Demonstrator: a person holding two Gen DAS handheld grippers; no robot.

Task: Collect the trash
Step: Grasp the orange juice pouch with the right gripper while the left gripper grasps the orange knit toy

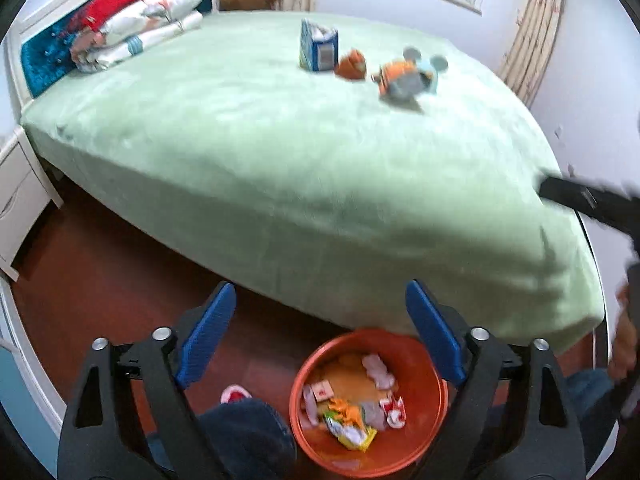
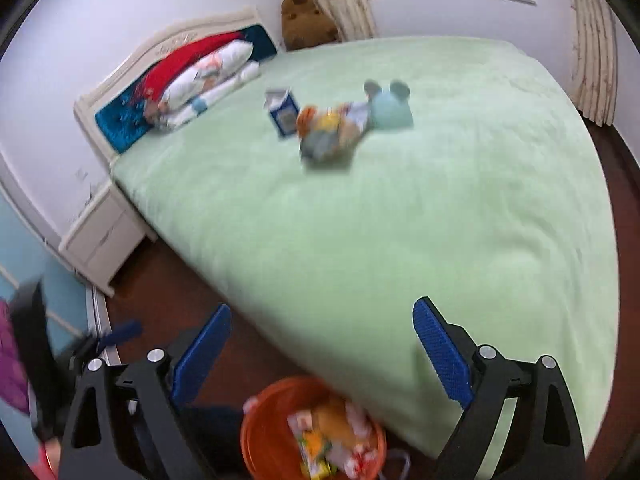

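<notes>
An orange bucket (image 1: 300, 384) (image 2: 256, 436) stands on the floor at the foot of the bed, holding several crumpled wrappers and papers (image 1: 352, 404) (image 2: 324, 436). My left gripper (image 1: 320, 312) hangs above it, open, nothing between its blue pads (image 1: 206, 336). My right gripper (image 2: 322, 332) is also open and empty over the bed's edge. On the green bedspread (image 1: 256, 152) (image 2: 420, 220) lie a blue carton (image 1: 318, 46) (image 2: 283, 114), an orange wrapper (image 1: 352, 65) and a crumpled colourful pile with a teal mouse-eared item (image 1: 408, 76) (image 2: 344, 124).
Folded bedding (image 1: 136, 28) (image 2: 200, 76) is stacked at the headboard. A white nightstand (image 1: 20, 200) (image 2: 104, 236) stands beside the bed on dark wood floor (image 1: 92, 276). A brown plush (image 2: 306, 20) sits in the far corner. The other gripper (image 1: 592, 200) shows at the right edge.
</notes>
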